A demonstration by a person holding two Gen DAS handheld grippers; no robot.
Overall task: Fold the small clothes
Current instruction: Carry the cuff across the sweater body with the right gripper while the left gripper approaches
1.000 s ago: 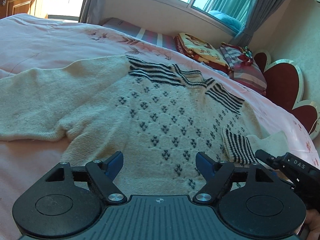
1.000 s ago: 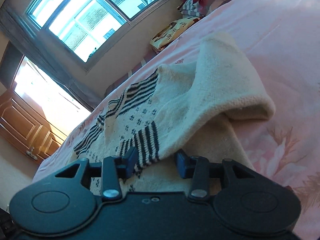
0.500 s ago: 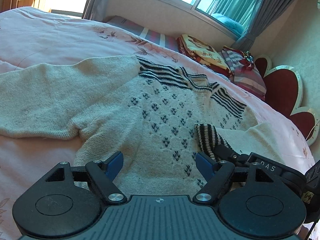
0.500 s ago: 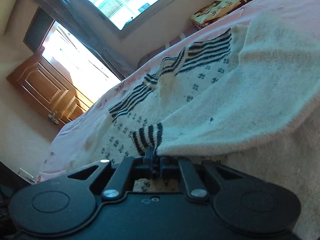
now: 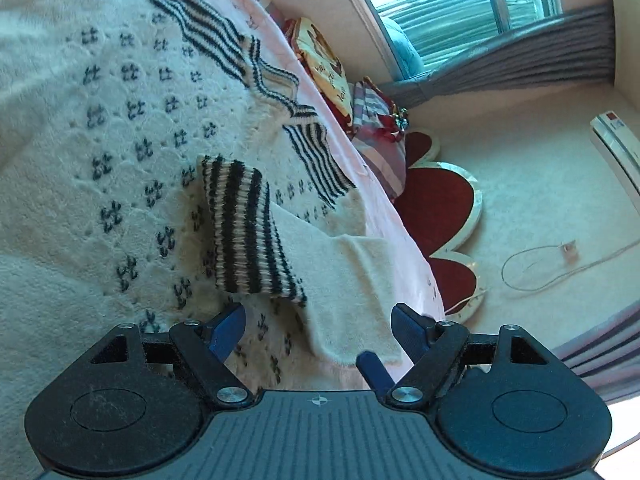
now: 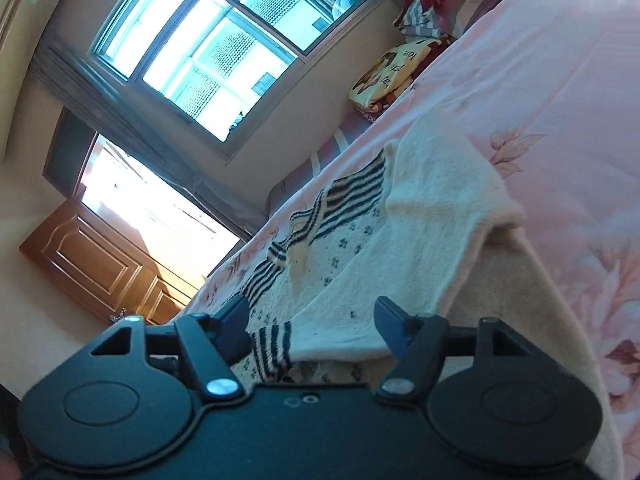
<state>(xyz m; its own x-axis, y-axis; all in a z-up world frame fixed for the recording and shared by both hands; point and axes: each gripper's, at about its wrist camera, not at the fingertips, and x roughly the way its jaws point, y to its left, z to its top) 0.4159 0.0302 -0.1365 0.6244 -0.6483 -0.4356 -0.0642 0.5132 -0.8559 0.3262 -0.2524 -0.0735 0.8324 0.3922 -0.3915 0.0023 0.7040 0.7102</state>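
Sweater (image 5: 132, 128) lies flat on the bed (image 5: 384, 216), cream knit with dark motifs and black-striped neckline, filling the left wrist view from 9 to 12 o'clock. Right sleeve (image 5: 340, 280) is folded across the body; its striped cuff (image 5: 244, 236) rests on the front panel at centre frame, just above the left hand-held gripper (image 5: 319, 330). That gripper is released: jaws spread wide, nothing between them, cuff edge just beyond the left fingertip. A dark blue finger of the other gripper pokes in at 5 o'clock, beside the sleeve's lower edge. Pillows (image 5: 360, 112) and red heart-shaped headboard (image 5: 436, 200) sit at 1 to 3 o'clock.

Right wrist view: right hand-held gripper (image 6: 312, 324) has jaws opening, with the cuff (image 6: 272, 344) and sleeve edge lying between the fingers, pads not pressing on it. Folded sleeve (image 6: 432, 240) runs to 1 o'clock; pink floral bedding (image 6: 560, 100) at 3 o'clock; window (image 6: 208, 44) at 11 o'clock.
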